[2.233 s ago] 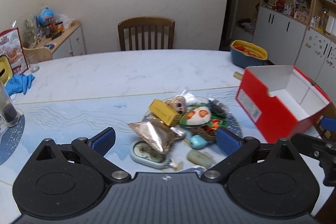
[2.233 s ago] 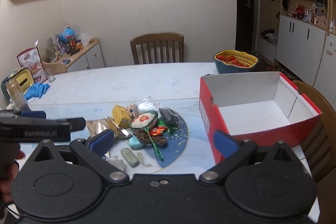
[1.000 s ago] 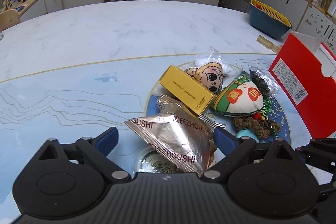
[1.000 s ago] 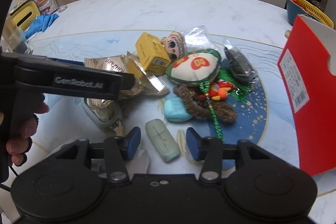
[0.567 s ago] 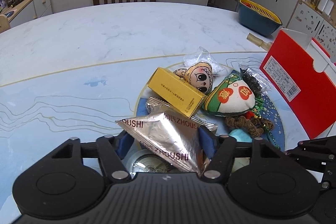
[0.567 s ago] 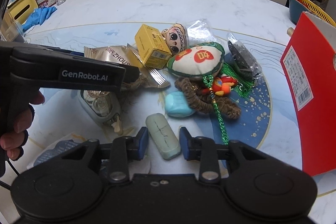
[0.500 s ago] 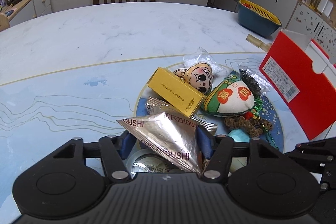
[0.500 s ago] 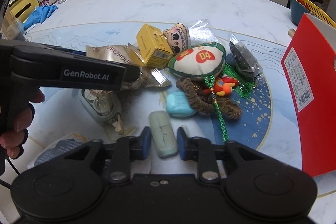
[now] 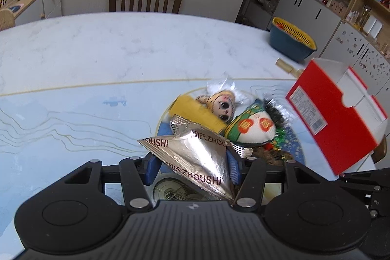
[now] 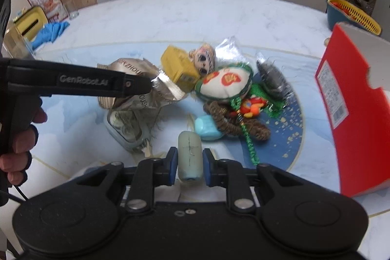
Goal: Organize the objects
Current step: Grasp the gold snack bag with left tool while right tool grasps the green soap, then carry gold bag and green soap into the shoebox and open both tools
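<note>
Grips have just closed: left hand-held gripper [image 9: 192,168] pinches the foil packet [image 9: 195,157], right hand-held gripper [image 10: 187,166] the pale green bar [image 10: 189,157], both lifting near the surface's [image 9: 121,45] front edge, ready for the red box [image 10: 353,113].

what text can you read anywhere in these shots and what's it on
"ZHOUSHI", with "周氏" before it on one edge: silver snack bag held in the left gripper.
"GenRobot.AI": side of the left gripper, seen in the right wrist view.
Barcode label on the red box: too blurred to read.
Characters on the green-edged pouch: too blurred to read.
</note>
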Demonstrator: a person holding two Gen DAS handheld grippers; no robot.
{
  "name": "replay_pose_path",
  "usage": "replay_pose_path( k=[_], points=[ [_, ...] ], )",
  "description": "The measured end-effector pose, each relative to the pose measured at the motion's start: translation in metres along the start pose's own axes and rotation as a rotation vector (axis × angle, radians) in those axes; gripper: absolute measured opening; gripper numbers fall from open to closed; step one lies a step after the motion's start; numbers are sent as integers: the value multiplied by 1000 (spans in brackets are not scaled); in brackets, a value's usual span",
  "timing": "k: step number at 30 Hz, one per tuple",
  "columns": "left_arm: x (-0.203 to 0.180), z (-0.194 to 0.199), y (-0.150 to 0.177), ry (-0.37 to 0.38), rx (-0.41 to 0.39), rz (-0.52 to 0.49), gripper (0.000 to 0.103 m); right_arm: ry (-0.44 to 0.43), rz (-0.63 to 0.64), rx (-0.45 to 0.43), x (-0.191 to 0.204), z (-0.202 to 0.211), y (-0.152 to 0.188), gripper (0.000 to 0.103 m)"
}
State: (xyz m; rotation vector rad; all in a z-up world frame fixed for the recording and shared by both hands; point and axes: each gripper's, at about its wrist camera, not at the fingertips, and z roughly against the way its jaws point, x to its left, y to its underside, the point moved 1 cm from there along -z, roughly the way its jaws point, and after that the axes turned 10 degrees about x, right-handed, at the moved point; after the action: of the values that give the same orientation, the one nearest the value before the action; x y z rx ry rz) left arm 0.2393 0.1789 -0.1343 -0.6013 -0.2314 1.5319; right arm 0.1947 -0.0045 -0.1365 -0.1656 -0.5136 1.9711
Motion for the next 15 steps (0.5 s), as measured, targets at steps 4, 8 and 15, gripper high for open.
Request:
replay_pose_path(
  k=[4,8,15],
  points=[
    [-10,18,-4,14,-21,-13,55,-9,-31,-37,-8,20,-2,19],
    [-23,34,-6,19,-31,-18,55,-9,-44,-80,-18,43,-3,19],
    [-63,55,-10,25,-55,-26,55,-19,-61,-136,-51,83,1,19]
  ],
)
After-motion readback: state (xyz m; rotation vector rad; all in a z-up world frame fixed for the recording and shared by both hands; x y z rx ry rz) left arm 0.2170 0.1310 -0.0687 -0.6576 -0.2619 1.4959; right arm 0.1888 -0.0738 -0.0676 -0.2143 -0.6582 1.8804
